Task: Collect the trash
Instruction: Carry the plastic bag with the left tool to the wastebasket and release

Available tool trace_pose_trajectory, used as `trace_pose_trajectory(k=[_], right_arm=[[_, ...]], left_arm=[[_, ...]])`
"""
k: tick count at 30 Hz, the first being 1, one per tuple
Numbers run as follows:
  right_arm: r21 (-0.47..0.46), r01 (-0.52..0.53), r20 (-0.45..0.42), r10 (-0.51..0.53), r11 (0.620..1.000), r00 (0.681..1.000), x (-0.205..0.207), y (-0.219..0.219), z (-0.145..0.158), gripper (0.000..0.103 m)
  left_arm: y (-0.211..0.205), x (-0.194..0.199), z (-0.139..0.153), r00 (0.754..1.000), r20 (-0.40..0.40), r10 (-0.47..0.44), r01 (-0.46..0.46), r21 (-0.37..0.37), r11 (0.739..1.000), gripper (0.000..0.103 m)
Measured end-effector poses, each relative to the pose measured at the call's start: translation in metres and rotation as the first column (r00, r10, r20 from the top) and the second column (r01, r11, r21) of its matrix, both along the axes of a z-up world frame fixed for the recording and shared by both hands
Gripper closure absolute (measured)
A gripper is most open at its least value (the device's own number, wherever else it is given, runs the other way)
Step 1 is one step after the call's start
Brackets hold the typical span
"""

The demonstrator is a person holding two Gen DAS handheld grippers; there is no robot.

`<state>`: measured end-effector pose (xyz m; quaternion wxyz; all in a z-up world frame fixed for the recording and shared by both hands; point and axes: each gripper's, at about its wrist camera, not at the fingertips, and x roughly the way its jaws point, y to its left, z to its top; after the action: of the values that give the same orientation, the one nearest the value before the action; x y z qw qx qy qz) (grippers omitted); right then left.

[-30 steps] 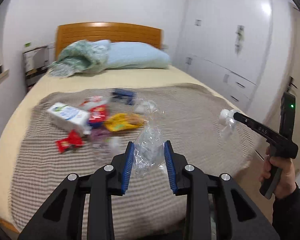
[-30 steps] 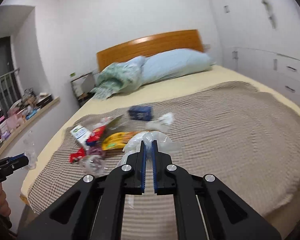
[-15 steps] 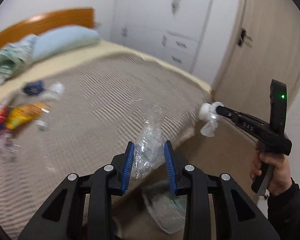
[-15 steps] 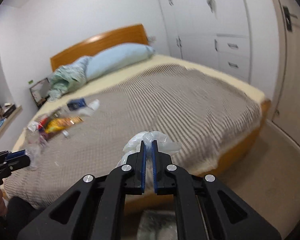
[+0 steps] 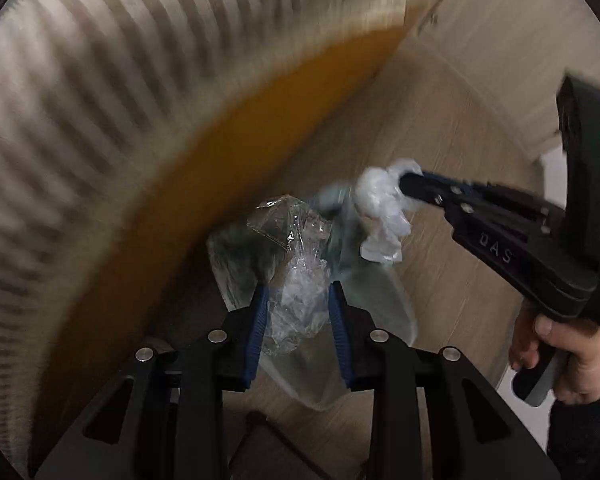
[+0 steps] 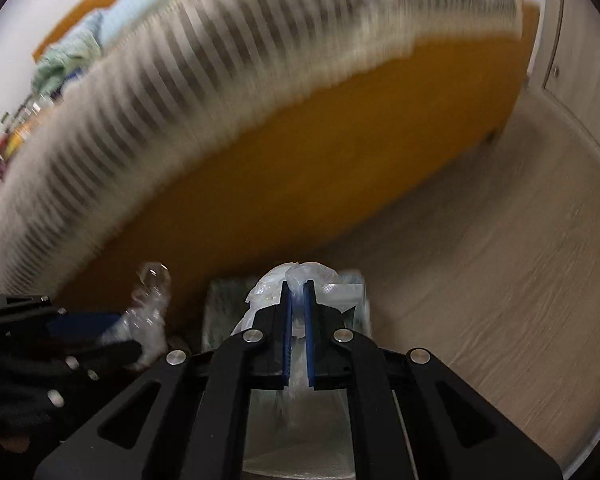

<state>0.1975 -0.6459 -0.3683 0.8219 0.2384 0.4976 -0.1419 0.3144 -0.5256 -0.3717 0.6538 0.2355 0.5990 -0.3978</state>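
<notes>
A: Start with the big things. What fills your views?

B: The bed (image 6: pixel 260 60), blurred, with its striped grey blanket (image 5: pixel 80 92) draped over the edge and the orange-brown wooden side board (image 6: pixel 300 168) below it. The pale wood-look floor (image 6: pixel 500 280) runs along the right side. In the far top left of your right wrist view there is a light blue pillow (image 6: pixel 140 4) and a crumpled green cloth (image 6: pixel 72 56).

A: And below your grippers?

B: A bin lined with a clear plastic bag (image 5: pixel 380 304) stands on the floor just beside the bed board. Both your grippers point down over it.

A: Your left gripper?

B: Your left gripper (image 5: pixel 298 300) has its blue pads partly apart, clamped on a crumpled clear plastic wrapper (image 5: pixel 296 264). The wrapper sticks out past the fingertips, above the bin's mouth. In your right wrist view the same wrapper (image 6: pixel 150 308) shows at lower left.

A: Your right gripper?

B: Your right gripper (image 6: pixel 298 292) has its pads nearly together, pinching a wad of white plastic film (image 6: pixel 300 276). In your left wrist view that wad (image 5: pixel 380 216) hangs from the tips over the bin's far rim, near the clear wrapper but apart from it.

A: Anything smaller?

B: Your right hand (image 5: pixel 560 352) wraps the handle, in a dark sleeve (image 5: pixel 588 432).
</notes>
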Motion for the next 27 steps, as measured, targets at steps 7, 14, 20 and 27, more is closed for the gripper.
trace_pose_trajectory(k=[7,14,20,27], right_arm=[[0.066,0.025,-0.113,-0.017,0.997,0.993,0.012,0.000,-0.079,0.097],[0.064,0.072,-0.114,-0.064,0.995,0.991,0.011,-0.015,-0.088,0.054],[0.055,0.121,-0.101,-0.115,0.991,0.988,-0.009,-0.017,-0.066,0.054],[0.028,0.142,-0.087,-0.139,0.989,0.986,-0.043,-0.004,-0.028,0.054]], left_arm=[[-0.037,-0.011,-0.083,0.988,0.082,-0.129,0.114,0.161,0.980,0.062],[-0.028,0.014,-0.090,0.993,0.094,-0.074,0.058,0.163,0.985,0.049],[-0.011,0.015,-0.071,0.996,0.082,-0.038,0.025,0.156,0.987,0.044],[0.005,-0.008,-0.030,0.993,0.100,-0.057,0.045,0.117,0.992,0.036]])
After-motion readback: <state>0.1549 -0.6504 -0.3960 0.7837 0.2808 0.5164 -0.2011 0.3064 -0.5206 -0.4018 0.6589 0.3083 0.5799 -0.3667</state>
